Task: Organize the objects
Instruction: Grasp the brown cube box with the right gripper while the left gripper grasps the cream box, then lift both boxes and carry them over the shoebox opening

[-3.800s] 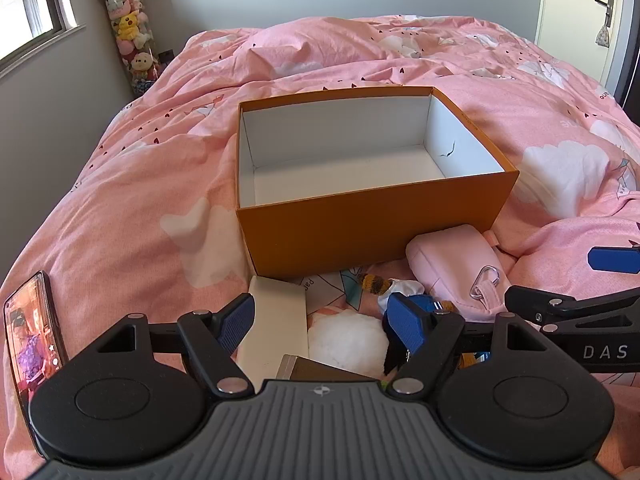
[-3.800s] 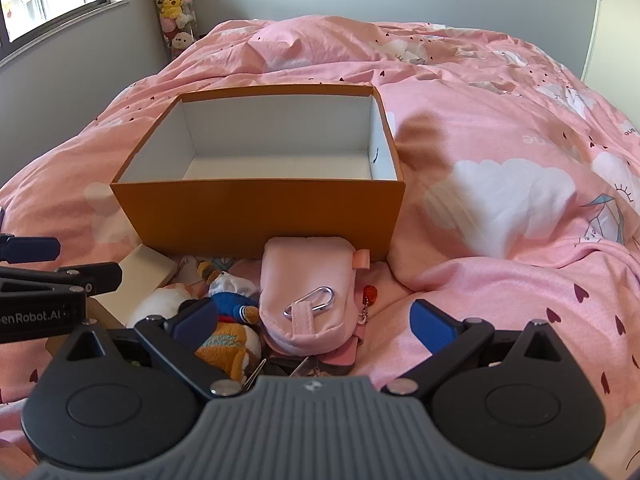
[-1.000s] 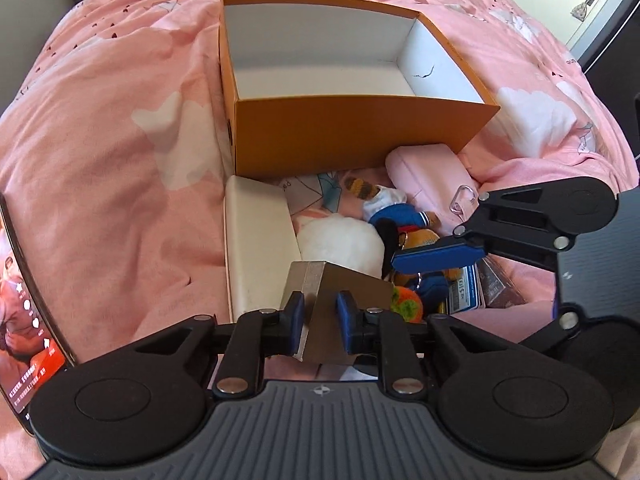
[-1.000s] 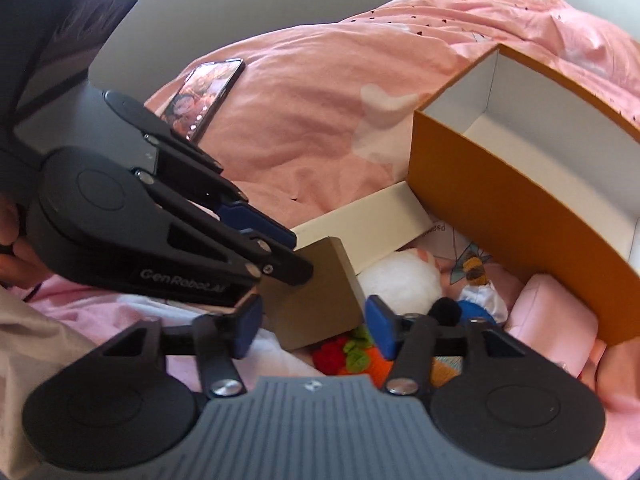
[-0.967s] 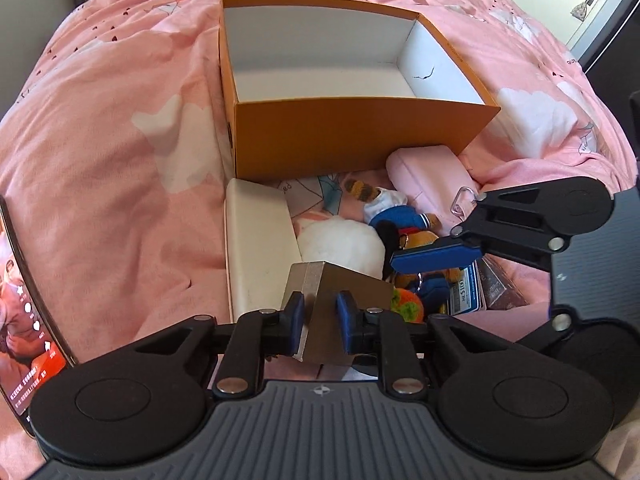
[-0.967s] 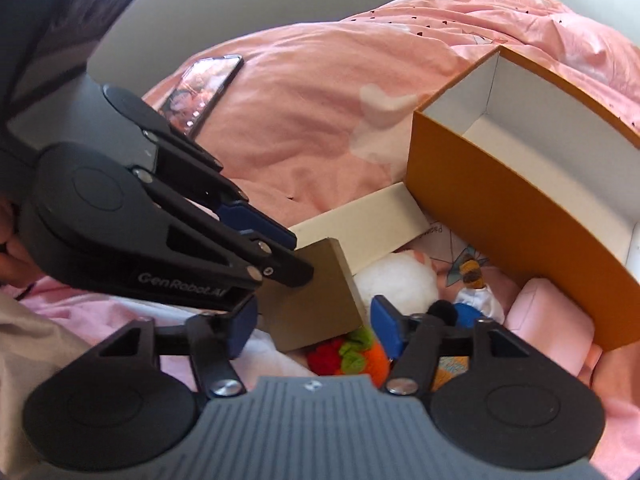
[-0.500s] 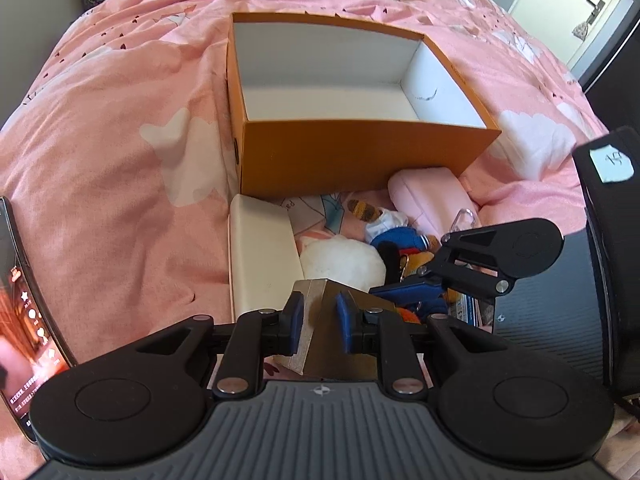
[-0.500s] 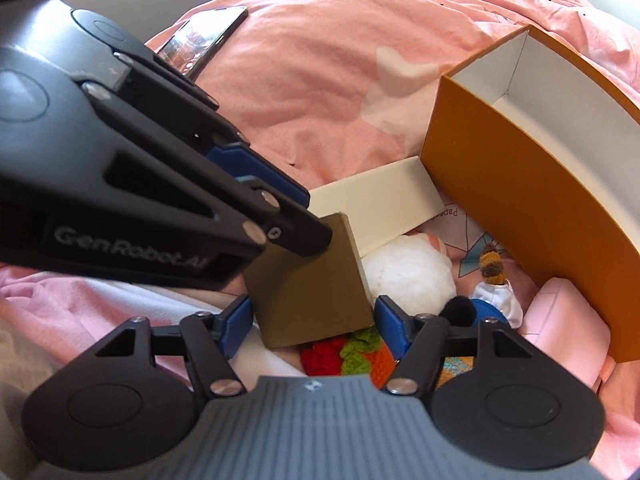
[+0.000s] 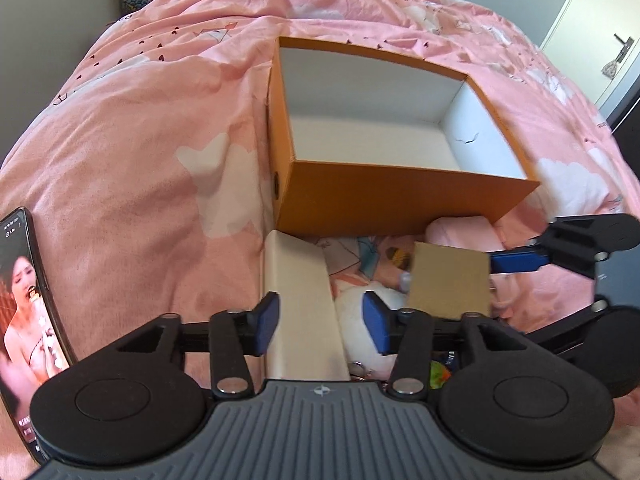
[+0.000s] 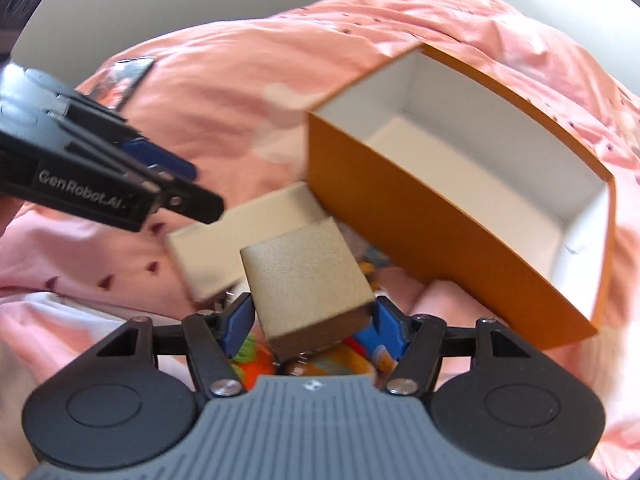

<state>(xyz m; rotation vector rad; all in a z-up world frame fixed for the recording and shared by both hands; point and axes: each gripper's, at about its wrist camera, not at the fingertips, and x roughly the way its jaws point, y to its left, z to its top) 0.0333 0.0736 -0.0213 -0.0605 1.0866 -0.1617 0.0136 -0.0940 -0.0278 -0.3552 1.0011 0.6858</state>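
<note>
Our right hand-held gripper clamps the tan box; left hand-held gripper gapes empty. We should lift it clear over the orange box rim.

You see the open box on the bed, a flat box before it, the phone far left.

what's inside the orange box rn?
Nothing visible: the orange box shows bare white floor and walls. Its near wall hides the strip of floor just behind it in both views.

Phone on pink duvet
</note>
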